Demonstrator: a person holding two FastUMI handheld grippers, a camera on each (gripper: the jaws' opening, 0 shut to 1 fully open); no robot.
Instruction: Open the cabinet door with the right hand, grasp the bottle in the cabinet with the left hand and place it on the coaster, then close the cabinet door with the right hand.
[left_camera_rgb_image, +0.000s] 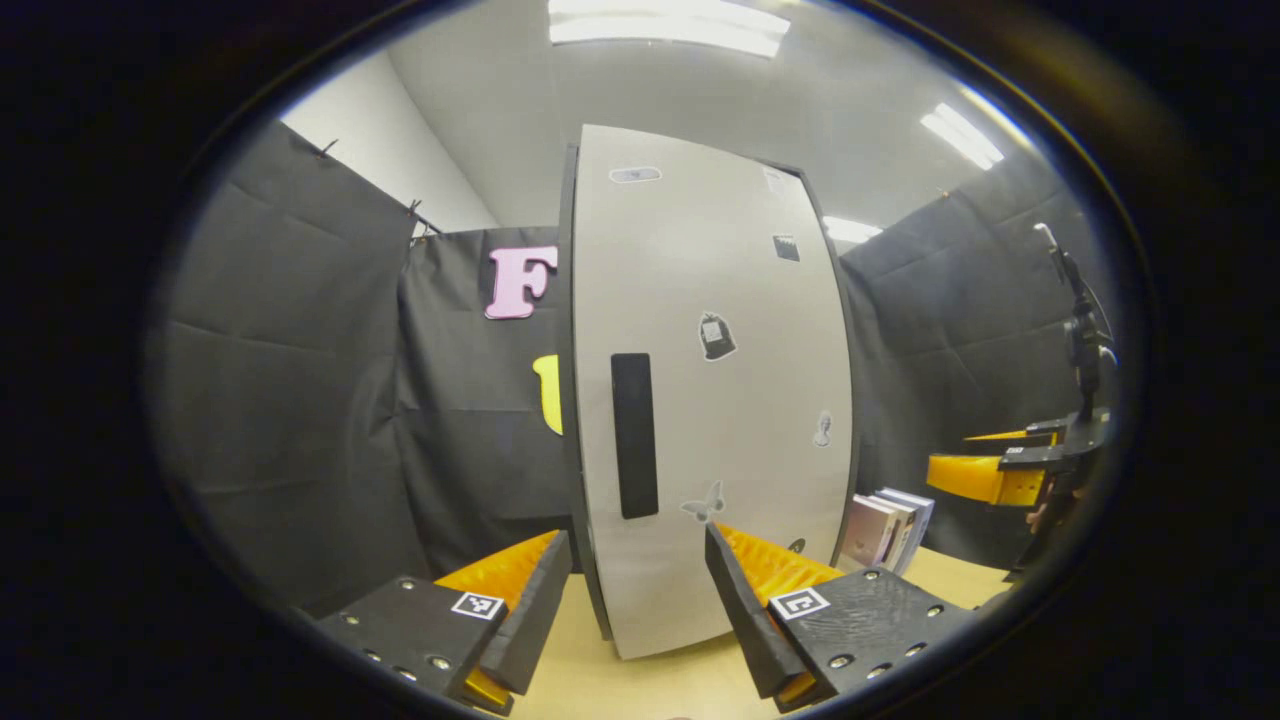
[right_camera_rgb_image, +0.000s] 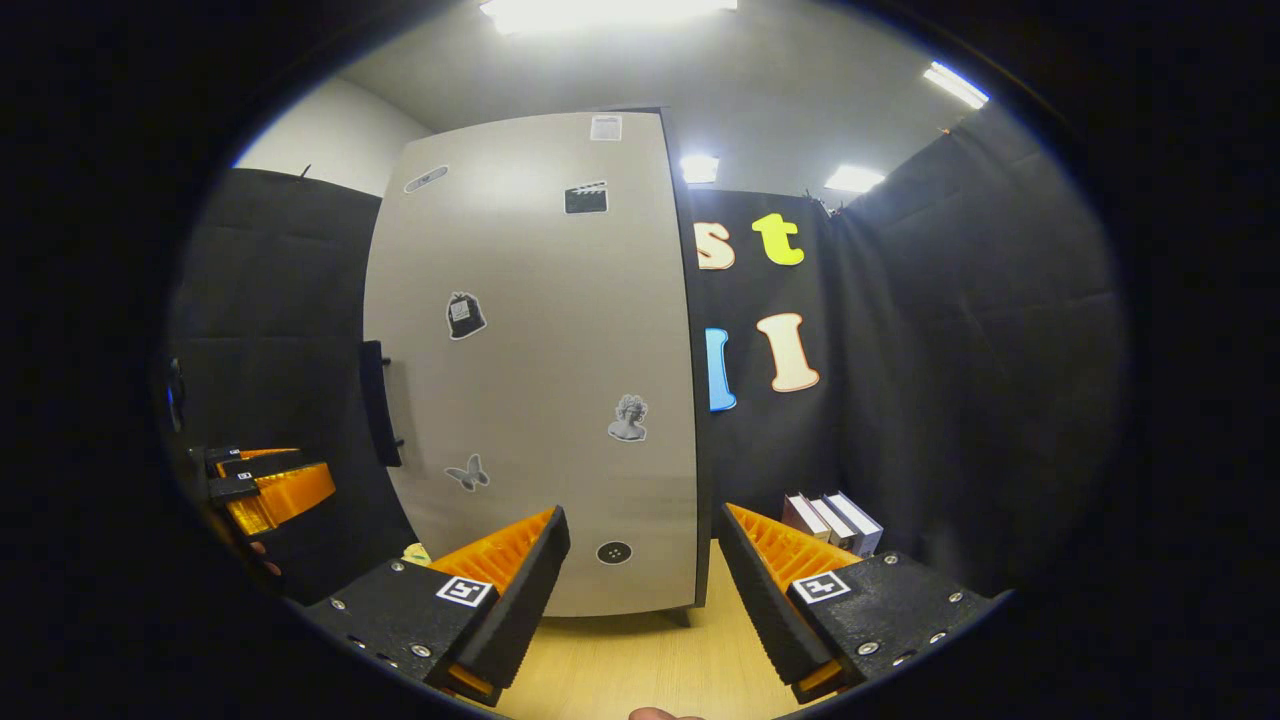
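Observation:
A grey cabinet door (left_camera_rgb_image: 720, 400) with stickers stands closed in front of me, a black vertical handle (left_camera_rgb_image: 634, 434) near its left edge. In the left gripper view my left gripper (left_camera_rgb_image: 635, 590) is open, low before the door, nothing between its fingers. The right gripper (left_camera_rgb_image: 990, 478) shows far right there, level with the handle's height. In the right gripper view the same door (right_camera_rgb_image: 540, 360) fills the middle, its handle (right_camera_rgb_image: 374, 403) at the left edge. My right gripper (right_camera_rgb_image: 640, 570) is open near the door's lower right corner. The left gripper (right_camera_rgb_image: 270, 495) shows at the far left. The bottle is hidden.
The cabinet stands on a light wooden table (right_camera_rgb_image: 640, 660). A few books (right_camera_rgb_image: 832, 522) stand upright right of the cabinet, books (left_camera_rgb_image: 888, 528) also at the door's right in the left gripper view. Black cloth walls close in on all sides.

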